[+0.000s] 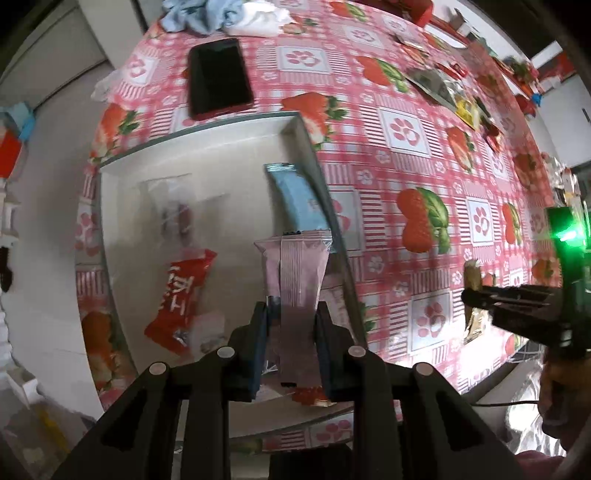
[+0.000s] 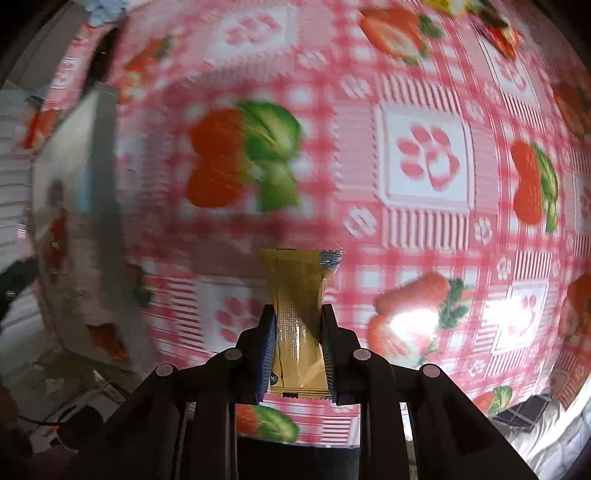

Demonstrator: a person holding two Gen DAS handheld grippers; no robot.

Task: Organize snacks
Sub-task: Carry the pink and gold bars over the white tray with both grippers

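A strawberry-and-paw-print tablecloth (image 1: 406,129) in pink check spreads out ahead of both grippers. On it, directly beyond the left gripper's jaws, lies a shallow white box (image 1: 207,155) holding snacks. Further ahead of those jaws, past the box's far rim, a black phone (image 1: 218,75) rests flat, with crumpled blue and white cloth (image 1: 221,16) beyond it. The left gripper (image 1: 291,332) has its jaws clenched on a pale pink snack packet (image 1: 297,280), which juts forward over the box near its right wall. Just beyond that packet's tip a light blue packet (image 1: 301,199) lies along the same wall. Left of the jaws sits a red packet (image 1: 181,295) with white lettering I cannot read, and ahead-left a clear wrapper (image 1: 173,214). The right gripper (image 2: 298,350) grasps a gold snack packet (image 2: 299,306), held above the cloth with the box (image 2: 74,206) well off to its left; that view is blurred. More loose packets (image 1: 436,83) lie scattered far ahead-right of the left jaws.
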